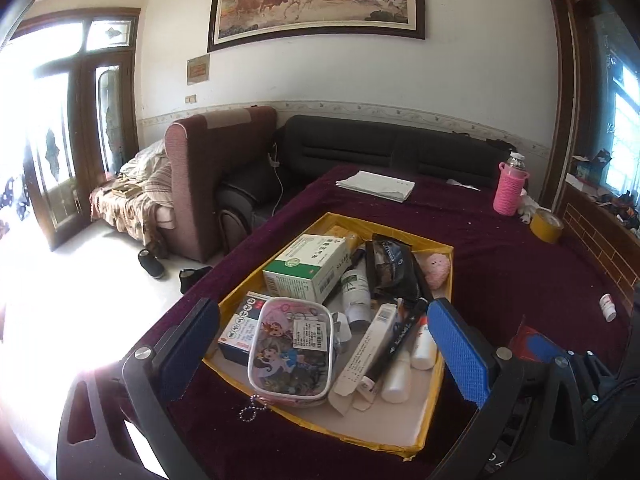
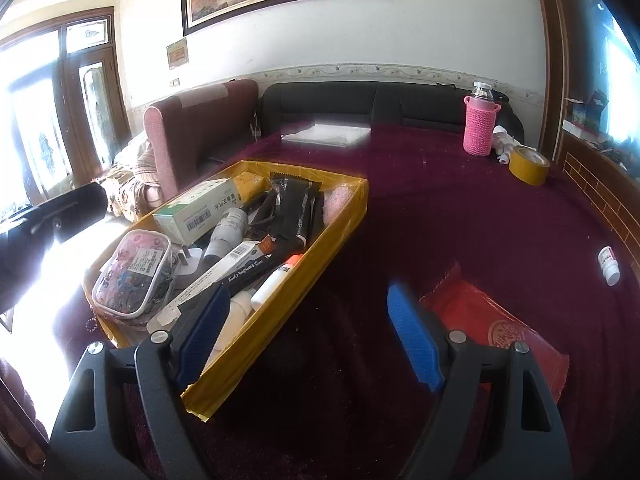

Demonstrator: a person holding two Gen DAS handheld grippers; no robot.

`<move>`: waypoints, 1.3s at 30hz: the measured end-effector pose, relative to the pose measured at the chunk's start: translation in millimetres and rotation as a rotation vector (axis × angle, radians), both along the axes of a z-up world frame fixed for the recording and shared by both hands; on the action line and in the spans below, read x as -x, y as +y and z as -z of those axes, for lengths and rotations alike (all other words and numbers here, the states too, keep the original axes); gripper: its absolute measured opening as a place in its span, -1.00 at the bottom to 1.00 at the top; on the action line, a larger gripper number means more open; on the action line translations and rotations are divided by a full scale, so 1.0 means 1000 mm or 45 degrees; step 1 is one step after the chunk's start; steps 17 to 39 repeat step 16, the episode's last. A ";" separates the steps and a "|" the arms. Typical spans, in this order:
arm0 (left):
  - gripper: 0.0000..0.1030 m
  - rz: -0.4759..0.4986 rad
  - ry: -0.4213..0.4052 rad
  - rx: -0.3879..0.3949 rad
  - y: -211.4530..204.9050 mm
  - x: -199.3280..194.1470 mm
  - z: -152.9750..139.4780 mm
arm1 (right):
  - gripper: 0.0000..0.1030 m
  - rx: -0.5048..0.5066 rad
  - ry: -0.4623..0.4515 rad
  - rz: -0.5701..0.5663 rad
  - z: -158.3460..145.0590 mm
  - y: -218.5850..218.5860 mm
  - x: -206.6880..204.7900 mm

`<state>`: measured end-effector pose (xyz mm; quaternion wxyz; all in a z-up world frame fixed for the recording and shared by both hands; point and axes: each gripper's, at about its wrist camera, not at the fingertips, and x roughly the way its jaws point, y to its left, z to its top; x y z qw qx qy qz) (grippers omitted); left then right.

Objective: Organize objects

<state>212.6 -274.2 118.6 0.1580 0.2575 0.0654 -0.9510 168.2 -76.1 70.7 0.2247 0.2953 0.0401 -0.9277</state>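
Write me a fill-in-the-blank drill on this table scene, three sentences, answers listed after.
1. The cartoon pouch lies inside the ____ box.
2. The bottle at the table's far edge wears a knitted ____ sleeve.
3. Both the left gripper and the right gripper have their jaws ____.

Answers: yellow; pink; open

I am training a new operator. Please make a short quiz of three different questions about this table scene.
1. True or false: the small white bottle lies inside the yellow tray.
2. What stands beside the pink-sleeved bottle? A) tape roll B) mug
3. Fill in: the red packet lies on the ___ tablecloth.

Key: 1 false, it lies on the cloth; 2 A, the tape roll; 3 maroon tablecloth.
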 end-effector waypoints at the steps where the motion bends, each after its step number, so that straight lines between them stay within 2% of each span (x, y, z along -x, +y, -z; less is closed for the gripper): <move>1: 0.98 -0.016 -0.009 -0.002 -0.001 0.000 0.000 | 0.58 -0.008 0.005 -0.003 0.000 -0.001 -0.001; 6: 0.98 -0.066 -0.118 -0.092 -0.012 0.002 0.013 | 0.58 -0.027 0.009 -0.008 -0.001 -0.003 -0.001; 9: 0.98 -0.109 -0.159 -0.078 -0.017 0.001 0.019 | 0.58 -0.046 -0.001 -0.006 0.000 -0.006 -0.001; 16: 0.98 -0.228 -0.166 -0.008 -0.028 -0.005 0.020 | 0.59 -0.101 0.006 -0.032 0.001 -0.022 -0.008; 39: 0.98 -0.228 -0.166 -0.008 -0.028 -0.005 0.020 | 0.59 -0.101 0.006 -0.032 0.001 -0.022 -0.008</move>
